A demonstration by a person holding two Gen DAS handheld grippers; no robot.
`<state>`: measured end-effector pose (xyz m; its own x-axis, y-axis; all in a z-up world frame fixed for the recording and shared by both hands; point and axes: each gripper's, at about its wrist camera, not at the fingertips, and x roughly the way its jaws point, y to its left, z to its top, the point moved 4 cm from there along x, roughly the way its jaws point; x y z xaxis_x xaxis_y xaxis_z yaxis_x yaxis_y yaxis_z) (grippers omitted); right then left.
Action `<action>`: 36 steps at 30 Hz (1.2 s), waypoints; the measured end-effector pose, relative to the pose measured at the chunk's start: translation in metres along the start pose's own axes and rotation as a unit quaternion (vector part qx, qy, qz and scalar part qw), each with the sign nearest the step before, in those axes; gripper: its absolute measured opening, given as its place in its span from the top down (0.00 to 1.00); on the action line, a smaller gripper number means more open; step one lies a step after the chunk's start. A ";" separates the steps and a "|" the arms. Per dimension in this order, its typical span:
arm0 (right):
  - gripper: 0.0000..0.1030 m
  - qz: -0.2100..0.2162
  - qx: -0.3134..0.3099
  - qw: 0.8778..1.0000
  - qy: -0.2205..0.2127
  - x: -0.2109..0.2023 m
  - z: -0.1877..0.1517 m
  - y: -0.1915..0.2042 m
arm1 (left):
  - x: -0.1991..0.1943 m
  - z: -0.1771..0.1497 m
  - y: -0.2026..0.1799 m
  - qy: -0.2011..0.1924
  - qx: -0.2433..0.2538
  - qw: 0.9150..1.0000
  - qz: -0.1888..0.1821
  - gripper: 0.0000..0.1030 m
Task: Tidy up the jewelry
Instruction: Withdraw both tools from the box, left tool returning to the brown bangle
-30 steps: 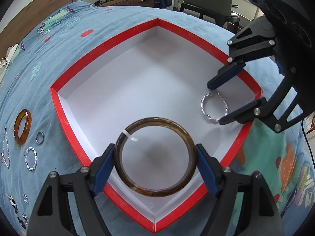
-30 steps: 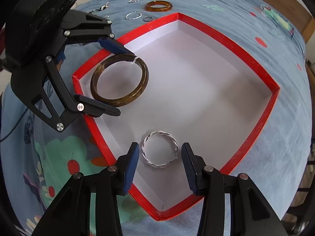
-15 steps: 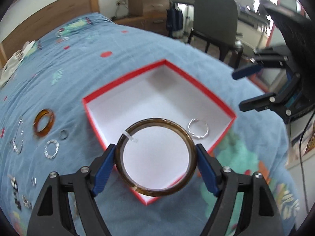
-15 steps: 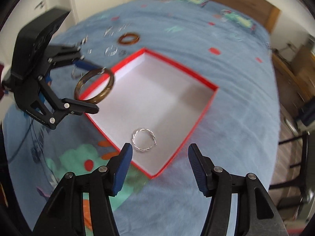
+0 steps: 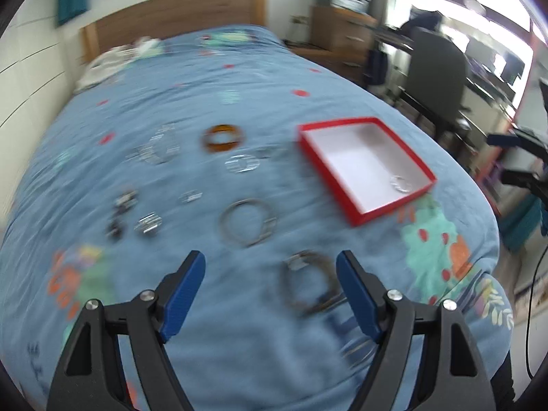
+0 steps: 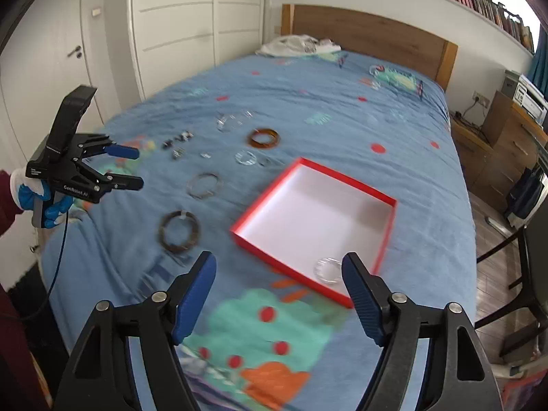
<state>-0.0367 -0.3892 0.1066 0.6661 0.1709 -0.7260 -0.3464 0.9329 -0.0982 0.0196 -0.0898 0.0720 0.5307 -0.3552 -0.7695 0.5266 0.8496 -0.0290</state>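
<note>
A red box with a white inside (image 5: 356, 219) (image 6: 385, 233) lies on the blue bedspread and holds a twisted silver ring (image 5: 400, 183) (image 6: 328, 270). The dark brown bangle (image 5: 310, 284) (image 6: 179, 231) lies on the bedspread outside the box, left of it. My left gripper (image 5: 270, 291) (image 6: 128, 167) is open and empty, high above the bed. My right gripper (image 6: 279, 294) is open and empty, raised above the bed's near end; its fingers (image 5: 503, 140) show at the right edge of the left wrist view.
Loose jewelry lies on the bedspread: an amber bangle (image 5: 222, 138) (image 6: 263, 138), a grey bangle (image 5: 247, 226) (image 6: 203, 185), silver rings (image 5: 242, 163) and several small pieces (image 5: 149, 224). A chair (image 5: 436, 78) and drawers (image 6: 510, 137) stand to the right of the bed.
Both grippers have lifted far up and back from the box. My left gripper has opened and the dark brown bangle now lies on the bedspread outside the box.
</note>
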 end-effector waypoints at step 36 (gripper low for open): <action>0.18 0.049 0.049 0.997 -0.015 -0.004 -0.018 0.058 | -0.043 -0.073 0.063 -0.017 -0.120 0.992 0.026 0.24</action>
<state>-0.0716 -0.3414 0.0919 0.6515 0.2708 -0.7087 -0.3461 0.9374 0.0401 -0.0188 0.0070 0.0566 0.5766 -0.3177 -0.7527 0.3273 0.9340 -0.1435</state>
